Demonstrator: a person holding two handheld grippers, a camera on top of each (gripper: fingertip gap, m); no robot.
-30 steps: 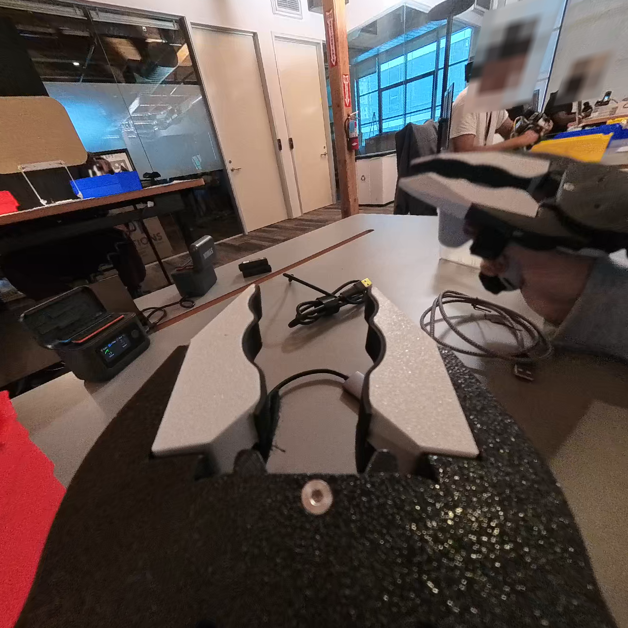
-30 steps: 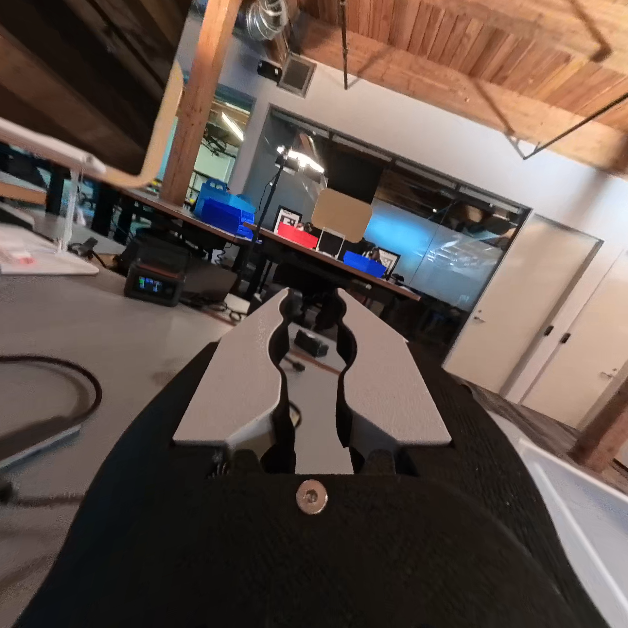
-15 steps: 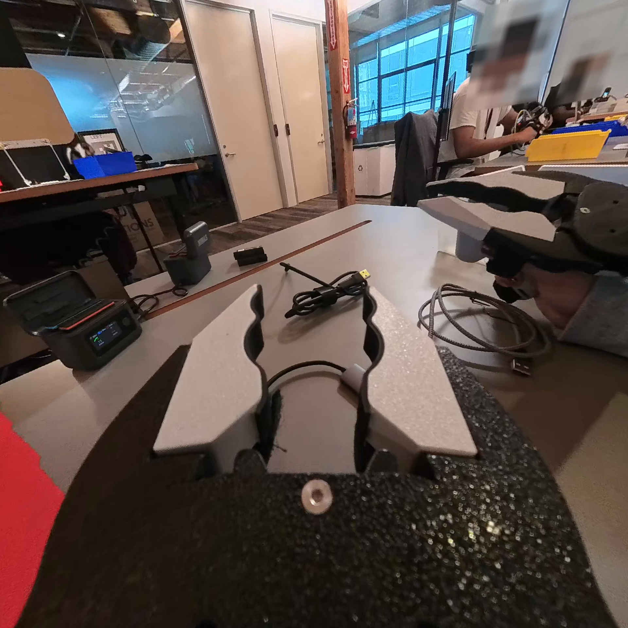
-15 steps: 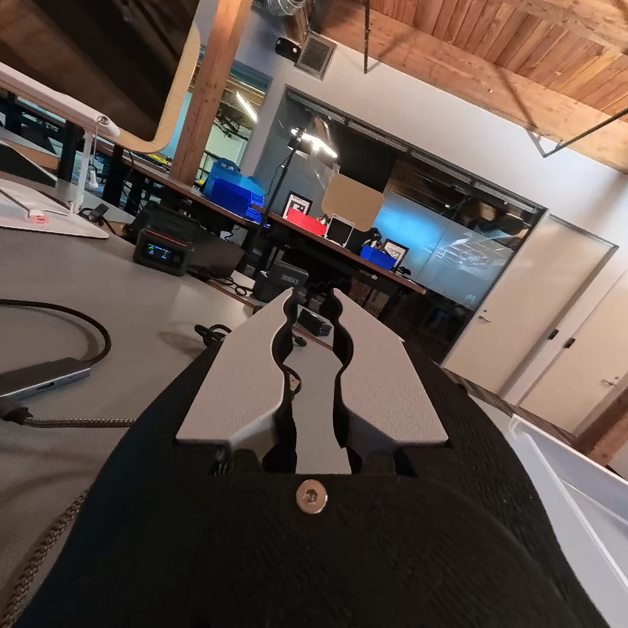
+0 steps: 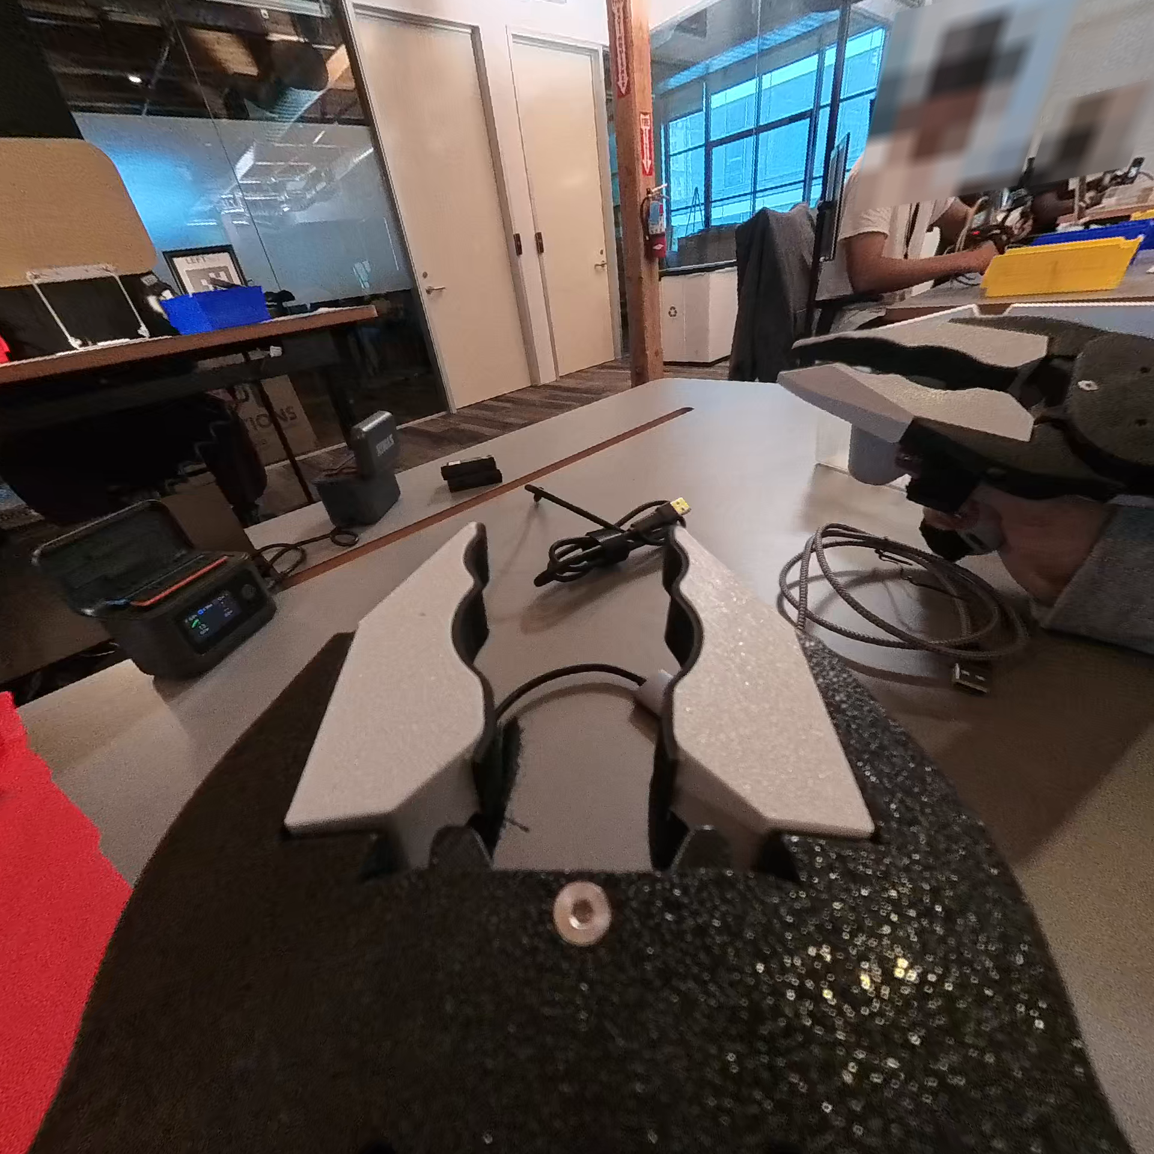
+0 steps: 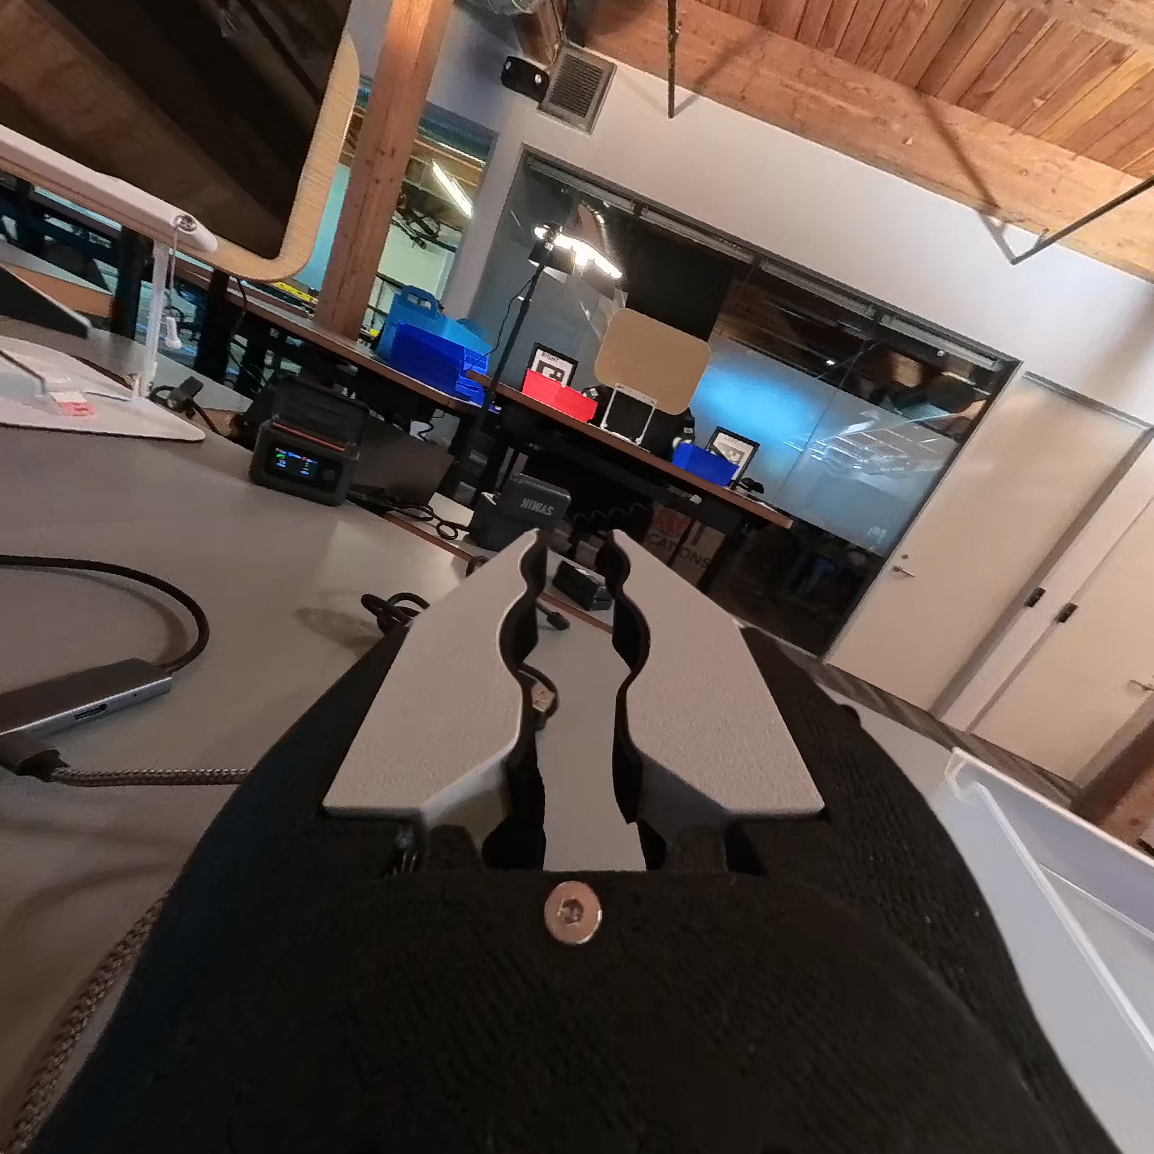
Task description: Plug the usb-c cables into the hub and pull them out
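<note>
Left gripper [image 5: 577, 549] held low over the grey tabletop [image 5: 749, 449], fingers spread and empty, framing the bundled black cable with the gold plug [image 5: 609, 540]. Right gripper [image 6: 571, 552] hovered with fingers parted, gripping nothing. Slim grey metal hub [image 6: 81, 696] lay left, braided grey cable [image 6: 137, 776] apparently plugged in, presumably awaiting removal.

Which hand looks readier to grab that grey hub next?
Left, probably. One end of the hub lies between the fingers of the open left gripper, low over the table. The right gripper is raised, with the hub off to its left.
</note>
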